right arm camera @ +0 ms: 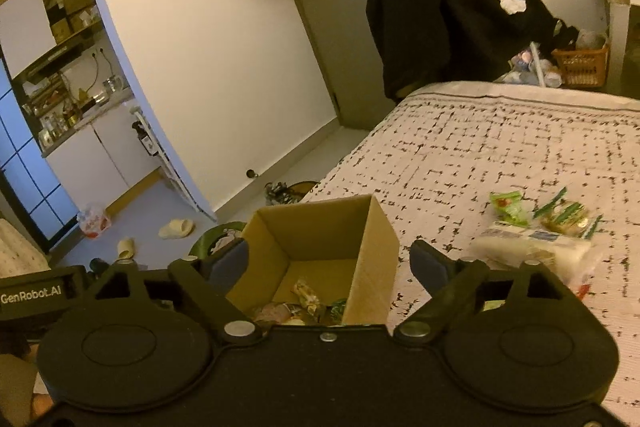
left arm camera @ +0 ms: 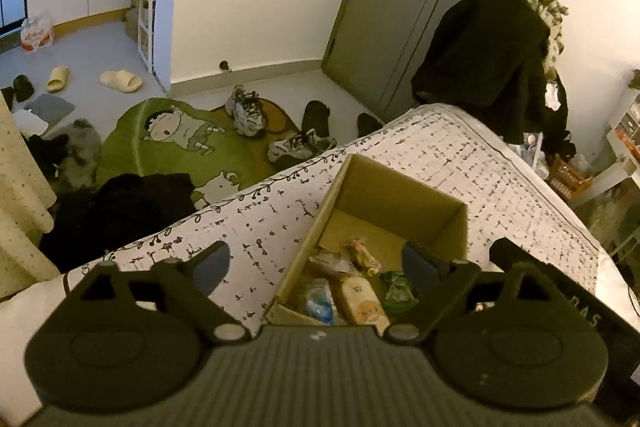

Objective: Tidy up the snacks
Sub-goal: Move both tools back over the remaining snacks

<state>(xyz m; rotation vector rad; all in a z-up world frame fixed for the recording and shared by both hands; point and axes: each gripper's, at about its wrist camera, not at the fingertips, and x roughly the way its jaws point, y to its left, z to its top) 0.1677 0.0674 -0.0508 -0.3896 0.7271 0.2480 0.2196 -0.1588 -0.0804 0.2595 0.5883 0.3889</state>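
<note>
An open cardboard box (left arm camera: pixel 400 199) stands on the patterned bed cover and holds several snack packets (left arm camera: pixel 360 301). My left gripper (left arm camera: pixel 316 261) is open and empty, just above the box's near edge. In the right wrist view the same box (right arm camera: pixel 372 259) sits between my right gripper's fingers; the right gripper (right arm camera: pixel 332 263) is open and empty above it. Snacks show inside the box (right arm camera: pixel 308 299). Loose snacks lie on the bed to the right: a green packet (right arm camera: pixel 508 207), a green-striped packet (right arm camera: pixel 568 219) and a white pack (right arm camera: pixel 528 251).
The bed cover (right arm camera: pixel 500 155) ends at an edge left of the box. On the floor lie a green rug (left arm camera: pixel 180 143), sneakers (left arm camera: pixel 248 111) and slippers (left arm camera: pixel 120 81). A chair with dark clothes (left arm camera: pixel 484 55) stands by the door (left arm camera: pixel 404 7).
</note>
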